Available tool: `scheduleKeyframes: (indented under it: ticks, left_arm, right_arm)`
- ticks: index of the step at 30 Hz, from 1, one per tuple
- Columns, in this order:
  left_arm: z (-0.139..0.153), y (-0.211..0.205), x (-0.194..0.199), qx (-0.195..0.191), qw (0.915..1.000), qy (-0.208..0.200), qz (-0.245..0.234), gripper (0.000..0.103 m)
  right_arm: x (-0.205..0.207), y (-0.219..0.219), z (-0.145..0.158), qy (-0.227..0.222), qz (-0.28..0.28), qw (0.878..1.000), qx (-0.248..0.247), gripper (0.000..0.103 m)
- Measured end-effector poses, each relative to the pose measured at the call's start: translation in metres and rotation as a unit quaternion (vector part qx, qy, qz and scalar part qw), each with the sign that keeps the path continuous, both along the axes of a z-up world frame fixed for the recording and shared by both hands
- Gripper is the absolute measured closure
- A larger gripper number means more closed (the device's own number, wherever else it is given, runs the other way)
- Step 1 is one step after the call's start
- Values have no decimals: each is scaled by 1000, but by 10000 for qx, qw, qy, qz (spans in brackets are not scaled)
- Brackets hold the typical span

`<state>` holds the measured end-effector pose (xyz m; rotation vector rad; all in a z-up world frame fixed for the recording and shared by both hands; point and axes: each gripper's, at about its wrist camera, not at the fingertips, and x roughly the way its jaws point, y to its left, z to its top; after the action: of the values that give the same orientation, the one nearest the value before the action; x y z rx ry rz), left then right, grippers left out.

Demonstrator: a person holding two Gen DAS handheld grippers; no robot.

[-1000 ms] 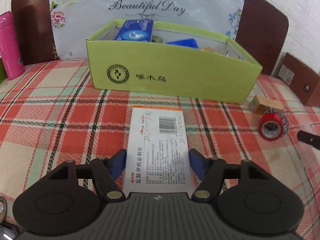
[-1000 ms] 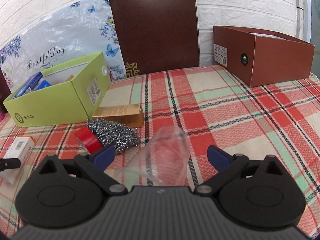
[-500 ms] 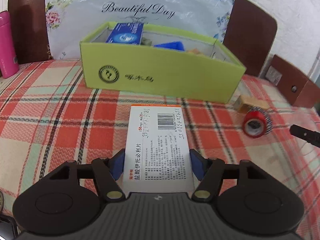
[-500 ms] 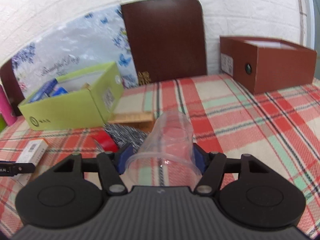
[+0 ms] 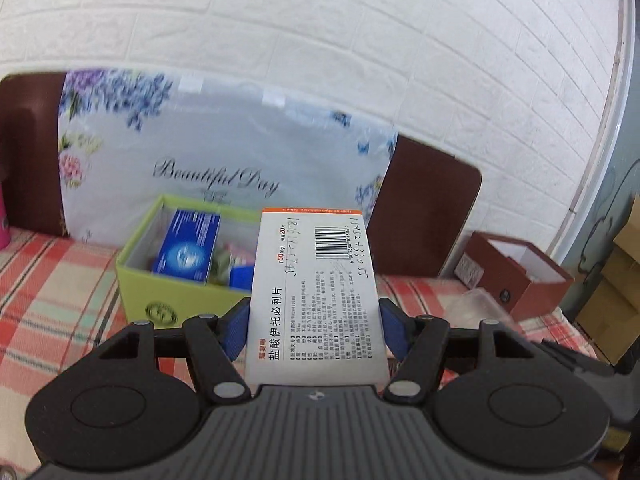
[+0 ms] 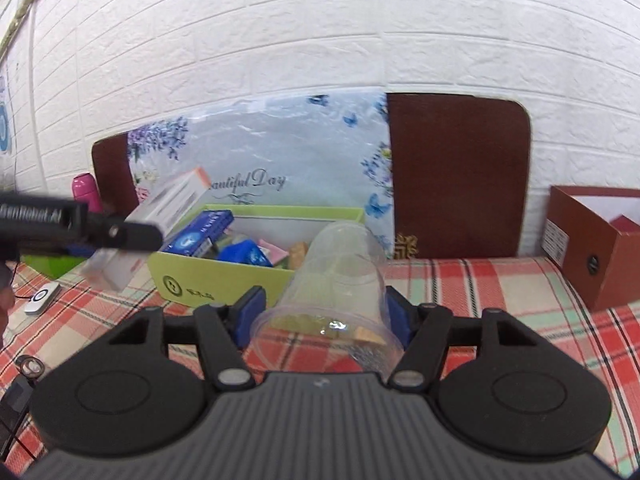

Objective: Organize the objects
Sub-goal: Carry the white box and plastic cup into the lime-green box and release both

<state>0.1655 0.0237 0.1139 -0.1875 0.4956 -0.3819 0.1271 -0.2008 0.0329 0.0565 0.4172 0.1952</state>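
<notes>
The clear plastic cup [image 6: 334, 300] is soft and slippery, so it could squash or pop out of the right tool [image 6: 324, 312] if the squeeze is too hard. It lies on its side between the blue pads [image 6: 250, 314], low in the middle of the right view, with its open mouth toward the camera. The pads are clamped on it.

The white medicine box [image 5: 316, 296] could tip or slide, because the left tool [image 5: 314, 330] grips only its near end. The far end sticks out a long way. The box sits in the middle of the left view, and the pads are clamped on its two long sides.

Both things look bound for the green box [image 5: 176, 292], left of middle in the left view. It already has a blue pack [image 5: 188, 246] and other small things inside, so there is not much room. A drop could land on top of them or miss the rim. The two tools could also bump, since the left one shows at the left edge of the right view, close to the green box.

Both tools are up above the checked worktop [image 6: 500, 280], pointing a little downward toward the green box.
</notes>
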Motion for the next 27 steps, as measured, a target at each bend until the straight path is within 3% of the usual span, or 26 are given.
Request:
scheduleKeyframes:
  ticks: [6,20,23,24,25,27]
  left_arm:
    - [9,-10,34,-59,9999,-83,112,34]
    - [-12,-3,119,-272,9978,5,604,34]
    - [-20,-3,130,-259,9970,-98,728,33]
    - [-24,-4,132,-172,9963,-171,830,23]
    - [-27,-5,133,-9,9956,-181,922,13]
    - [-35,-5,133,214,9946,-167,1002,13]
  right_arm:
    - [35,12,3,-88,96,9999,-95,40]
    - [118,30,-8,-357,-2,9991,-239,39]
    - [132,35,-17,-459,67,9984,-320,31]
    - [136,37,-21,-385,88,9984,-403,9]
    - [137,38,-24,-302,84,9984,-467,0]
    - [135,36,-32,-255,133,9985,-459,0]
